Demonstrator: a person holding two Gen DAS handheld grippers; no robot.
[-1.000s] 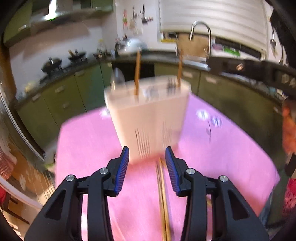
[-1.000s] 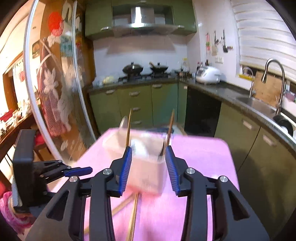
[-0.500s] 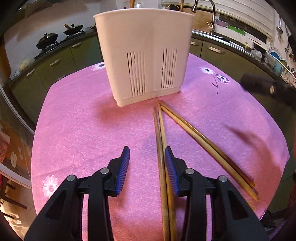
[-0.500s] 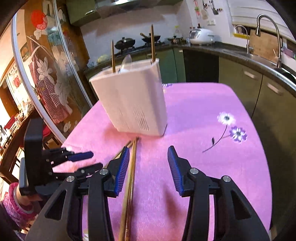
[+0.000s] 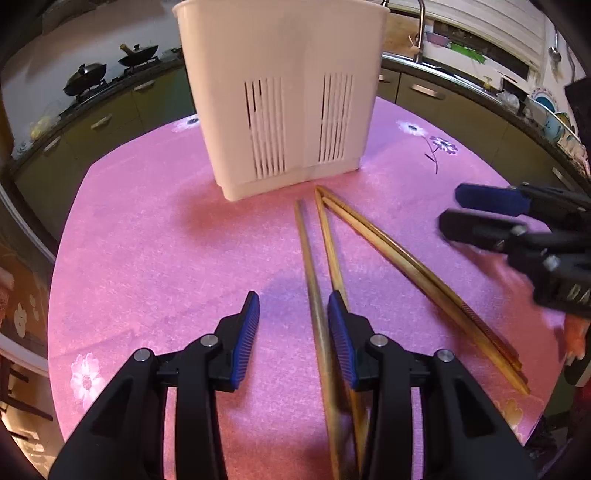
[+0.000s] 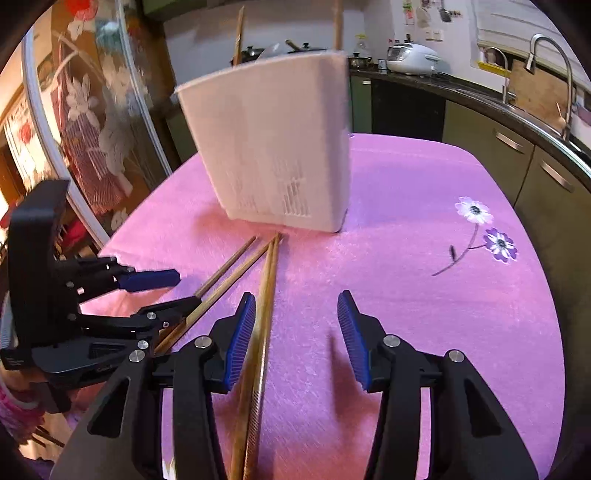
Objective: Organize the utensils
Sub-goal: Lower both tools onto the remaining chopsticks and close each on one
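Note:
A white slotted utensil holder (image 5: 280, 110) (image 6: 273, 147) stands on the pink tablecloth (image 5: 147, 240), with two chopsticks (image 6: 238, 33) sticking up out of it. Several wooden chopsticks lie in front of it. My left gripper (image 5: 293, 306) hangs open low over the cloth; one chopstick (image 5: 312, 288) runs between its jaws, close to the right pad and not pressed. My right gripper (image 6: 296, 301) is open with its jaws opening; a pair of chopsticks (image 6: 267, 280) lies just inside its left finger. Each gripper shows in the other's view: the right gripper (image 5: 480, 214) and the left gripper (image 6: 147, 284).
Another chopstick pair (image 5: 424, 273) lies diagonally to the right of the left gripper. The table's rounded edge (image 6: 546, 295) drops off toward green kitchen cabinets (image 6: 517, 155). A sink tap (image 6: 554, 55) and stove pots (image 5: 85, 74) sit on the far counters.
Both grippers have come down toward the table and tilted downward, so the holder and chopsticks loom larger. The right gripper's jaws have widened. The right gripper has entered the left wrist view.

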